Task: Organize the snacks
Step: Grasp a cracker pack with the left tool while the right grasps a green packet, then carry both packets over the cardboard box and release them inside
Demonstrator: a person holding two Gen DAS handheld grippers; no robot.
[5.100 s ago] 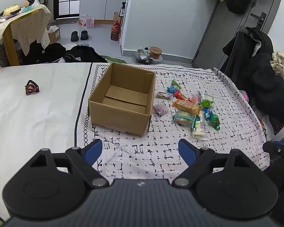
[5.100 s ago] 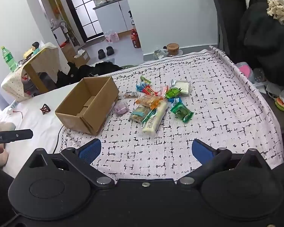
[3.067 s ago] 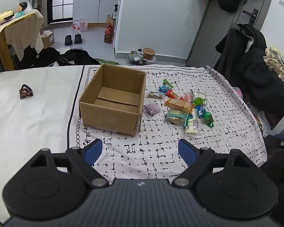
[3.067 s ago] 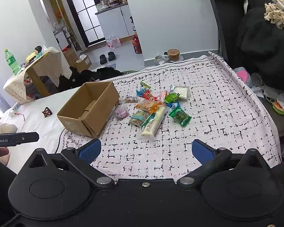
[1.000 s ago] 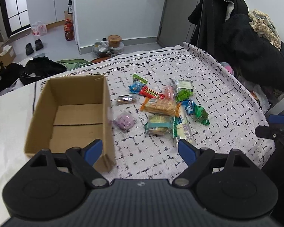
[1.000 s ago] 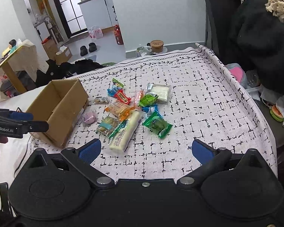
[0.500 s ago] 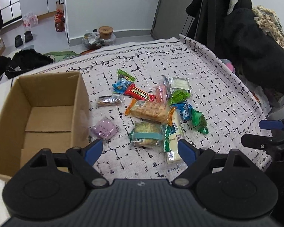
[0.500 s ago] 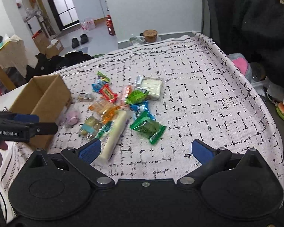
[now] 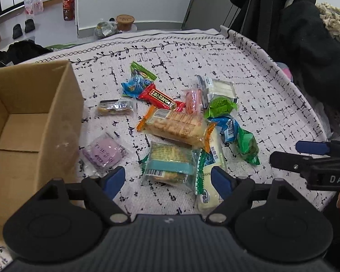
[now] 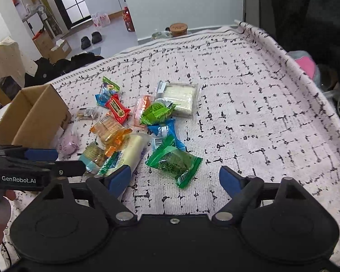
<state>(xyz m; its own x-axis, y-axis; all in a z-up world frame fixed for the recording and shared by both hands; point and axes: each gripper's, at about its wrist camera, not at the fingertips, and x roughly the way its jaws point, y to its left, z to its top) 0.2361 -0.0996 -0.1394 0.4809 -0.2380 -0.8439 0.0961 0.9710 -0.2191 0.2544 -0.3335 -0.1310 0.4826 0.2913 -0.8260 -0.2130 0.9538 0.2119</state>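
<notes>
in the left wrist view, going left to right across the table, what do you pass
cardboard box → purple packet → teal-banded cracker pack → dark green packet → right gripper

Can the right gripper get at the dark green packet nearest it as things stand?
Probably yes: the right gripper is open, the dark green packet lies on the tablecloth just ahead between its fingers, with nothing on top.

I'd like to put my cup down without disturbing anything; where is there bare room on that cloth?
The cloth is bare to the right of the snack pile, out to its right edge. The cardboard box is empty too. It is crowded between box and pile, where both grippers hover.
</notes>
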